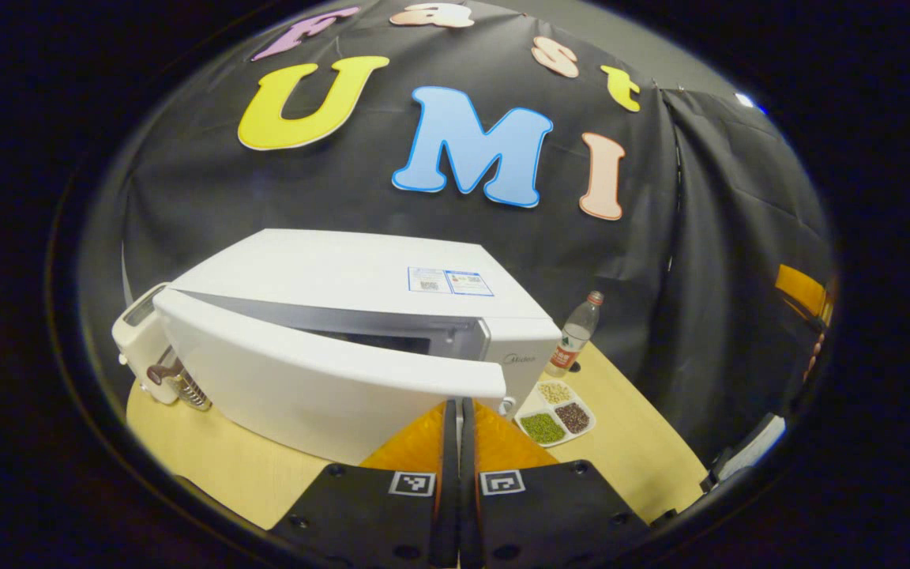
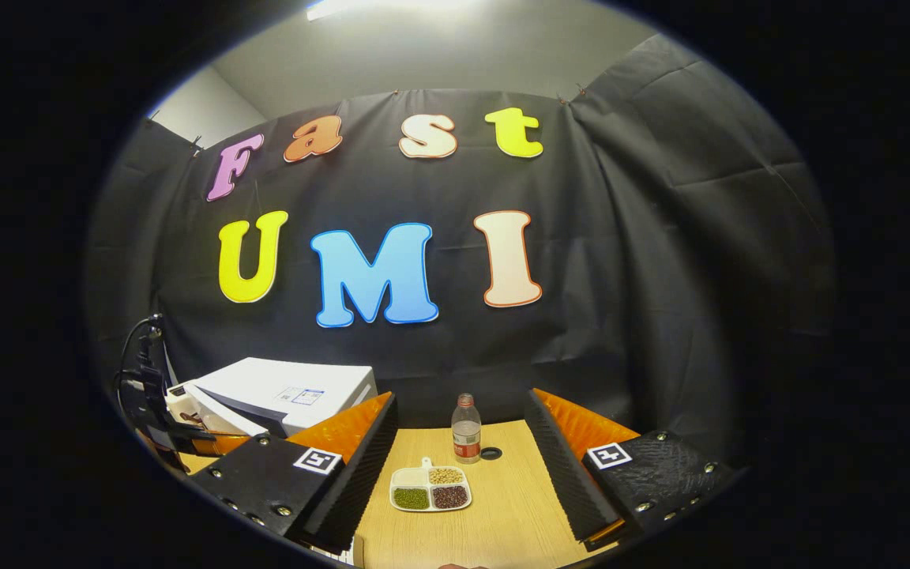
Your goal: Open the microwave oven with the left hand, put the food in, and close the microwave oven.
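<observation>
Left gripper view: left gripper [image 1: 459,411] pressed closed against microwave door [image 1: 329,371], ajar; needs swinging wider. Right gripper view: right gripper [image 2: 461,442] spread open, empty, above food tray [image 2: 431,488] on table [image 2: 502,521]; grasp next.

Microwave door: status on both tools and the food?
Left tool shut, empty, at the edge of the door. Microwave door part open. Right tool open, empty; food tray on table beside bottle.
</observation>
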Demonstrator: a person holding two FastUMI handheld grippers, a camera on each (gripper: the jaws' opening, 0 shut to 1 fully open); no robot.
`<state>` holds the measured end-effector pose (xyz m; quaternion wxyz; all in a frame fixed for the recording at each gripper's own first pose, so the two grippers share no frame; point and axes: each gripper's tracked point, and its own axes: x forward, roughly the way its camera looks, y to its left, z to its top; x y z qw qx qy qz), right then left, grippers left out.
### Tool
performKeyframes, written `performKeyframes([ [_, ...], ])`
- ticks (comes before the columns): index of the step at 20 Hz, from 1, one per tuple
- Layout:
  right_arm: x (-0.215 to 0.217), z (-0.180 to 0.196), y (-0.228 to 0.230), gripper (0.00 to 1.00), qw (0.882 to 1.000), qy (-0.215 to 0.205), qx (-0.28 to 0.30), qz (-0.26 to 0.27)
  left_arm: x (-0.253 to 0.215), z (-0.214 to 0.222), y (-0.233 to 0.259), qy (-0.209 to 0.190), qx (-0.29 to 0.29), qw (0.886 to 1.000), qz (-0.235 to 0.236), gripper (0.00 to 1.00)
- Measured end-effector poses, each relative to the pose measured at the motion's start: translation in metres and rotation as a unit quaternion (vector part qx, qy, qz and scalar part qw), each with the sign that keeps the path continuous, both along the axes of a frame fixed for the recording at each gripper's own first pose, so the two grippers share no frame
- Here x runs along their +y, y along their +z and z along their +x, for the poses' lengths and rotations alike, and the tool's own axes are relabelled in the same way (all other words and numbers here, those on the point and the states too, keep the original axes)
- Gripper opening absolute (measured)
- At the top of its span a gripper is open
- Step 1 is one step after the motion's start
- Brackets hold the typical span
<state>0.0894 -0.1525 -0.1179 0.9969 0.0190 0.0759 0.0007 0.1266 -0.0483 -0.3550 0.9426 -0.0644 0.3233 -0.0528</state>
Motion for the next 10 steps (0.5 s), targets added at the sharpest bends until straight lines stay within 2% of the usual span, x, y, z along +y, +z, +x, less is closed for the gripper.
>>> performKeyframes([
  [1,0.0,0.001,-0.001,0.97,1.0,-0.001,0.001,0.001,0.0,0.004,0.0,0.0,-0.001,1.0,-0.001,0.09],
  [10,0.004,0.009,-0.003,0.97,1.0,-0.007,0.004,-0.006,-0.001,0.044,-0.009,0.006,0.002,1.0,-0.006,0.07],
])
